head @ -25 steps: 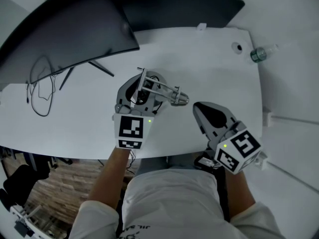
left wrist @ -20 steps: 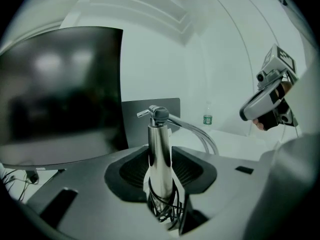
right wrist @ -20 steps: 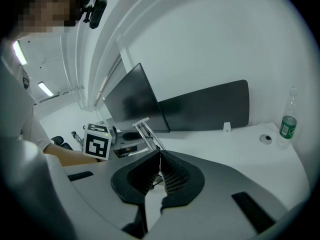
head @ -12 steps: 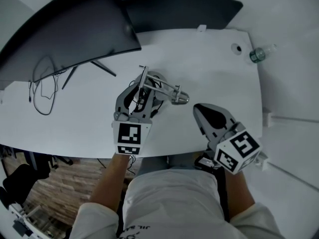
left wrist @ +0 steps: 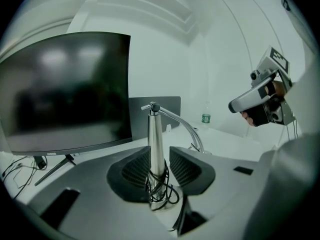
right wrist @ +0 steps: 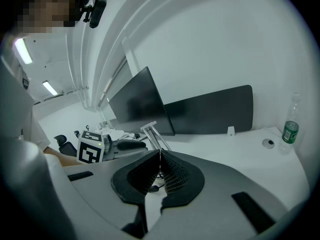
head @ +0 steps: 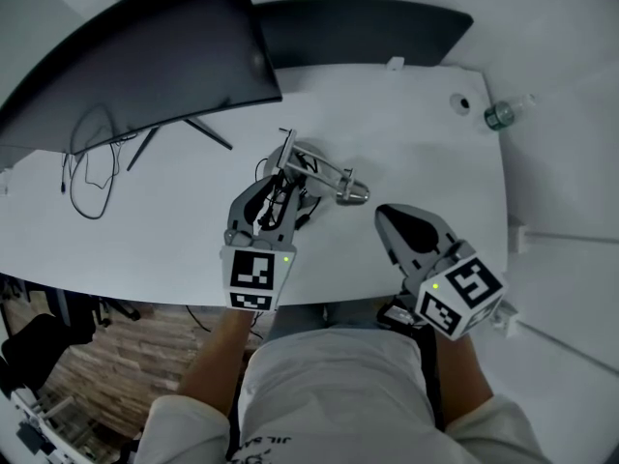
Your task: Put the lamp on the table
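Observation:
A chrome desk lamp (head: 317, 169) stands upright on the white table (head: 435, 162), its black cord wound round the foot of its post (left wrist: 156, 149). My left gripper (head: 279, 191) reaches from the near side, one jaw on each side of the post. Its jaws have just been closing, but in the left gripper view a gap still shows beside the post, so the pads do not press on it. My right gripper (head: 385, 211) hovers over the table's front edge to the right of the lamp. It is shut with nothing between its pads (right wrist: 167, 171).
A dark curved monitor (head: 145, 56) stands at the back left with loose cables (head: 92, 177) beside its stand. A dark panel (head: 368, 22) runs behind the table. A clear bottle (head: 503, 112) stands past the far right corner, near a cable hole (head: 461, 102).
My left gripper has drawn back a little toward the table's front edge and its jaws have narrowed around the post. The lamp stays standing in place. The right gripper has not moved.

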